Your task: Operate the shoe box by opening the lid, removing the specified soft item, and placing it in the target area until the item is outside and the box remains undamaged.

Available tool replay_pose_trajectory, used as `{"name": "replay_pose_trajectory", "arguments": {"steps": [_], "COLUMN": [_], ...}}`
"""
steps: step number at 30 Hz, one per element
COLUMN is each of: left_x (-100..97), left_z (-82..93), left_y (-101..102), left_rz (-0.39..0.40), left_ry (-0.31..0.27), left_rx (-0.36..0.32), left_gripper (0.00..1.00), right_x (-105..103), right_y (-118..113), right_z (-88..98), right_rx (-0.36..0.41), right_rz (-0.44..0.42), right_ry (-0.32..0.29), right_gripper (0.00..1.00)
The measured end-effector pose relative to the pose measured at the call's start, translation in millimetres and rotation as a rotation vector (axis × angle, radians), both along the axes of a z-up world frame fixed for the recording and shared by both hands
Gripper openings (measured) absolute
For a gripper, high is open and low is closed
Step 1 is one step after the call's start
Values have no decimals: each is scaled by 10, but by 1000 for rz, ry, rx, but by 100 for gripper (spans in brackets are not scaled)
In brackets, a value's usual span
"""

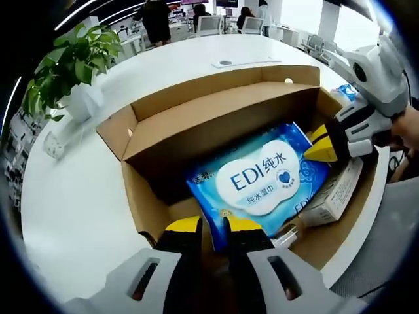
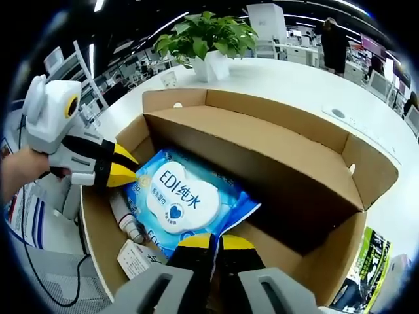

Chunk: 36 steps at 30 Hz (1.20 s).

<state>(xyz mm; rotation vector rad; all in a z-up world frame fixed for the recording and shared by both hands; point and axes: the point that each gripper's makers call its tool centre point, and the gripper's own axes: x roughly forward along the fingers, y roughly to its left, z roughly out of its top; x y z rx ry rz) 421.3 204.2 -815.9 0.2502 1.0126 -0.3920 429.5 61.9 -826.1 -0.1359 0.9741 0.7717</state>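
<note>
Blue-white wipes pack (image 1: 265,176), glossy and soft, lies in open shoe box (image 1: 196,121); left gripper (image 1: 213,229) and right gripper (image 2: 216,245) jaws each pinch its edge.

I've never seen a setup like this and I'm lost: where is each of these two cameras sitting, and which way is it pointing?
Left gripper view: rides on the left gripper, looking along its jaws into the open cardboard box; the right gripper and a hand enter from the right.
Right gripper view: rides on the right gripper, facing the box from the opposite end; the left gripper and a hand show at left.
Shared: box, blue wet-wipes pack, potted plant, white table.
</note>
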Motion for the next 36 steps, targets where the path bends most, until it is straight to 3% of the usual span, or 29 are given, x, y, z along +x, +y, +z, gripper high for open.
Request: {"name": "replay_pose_trajectory", "arguments": {"steps": [5,21,28,36], "left_x": [22,25,39,3], "left_z": [25,-148,-136,-70], "left_y": [-30,-98,-103,-104], "left_rz": [-8,30,27,30], "left_ry": [-12,48,21,-21], "left_rx": [3,-10,-2,-24], "left_gripper": [13,9,1,0], "right_x": [10,3,-19,-2], "right_y": [6,-15,-15,-24], "right_z": [6,35,59,122], "right_rx": [4,34,47,57], "right_rz": [2,-33,-35,-26], "right_ry": [-4,21,19,-20], "right_gripper": [0,0,0,0]}}
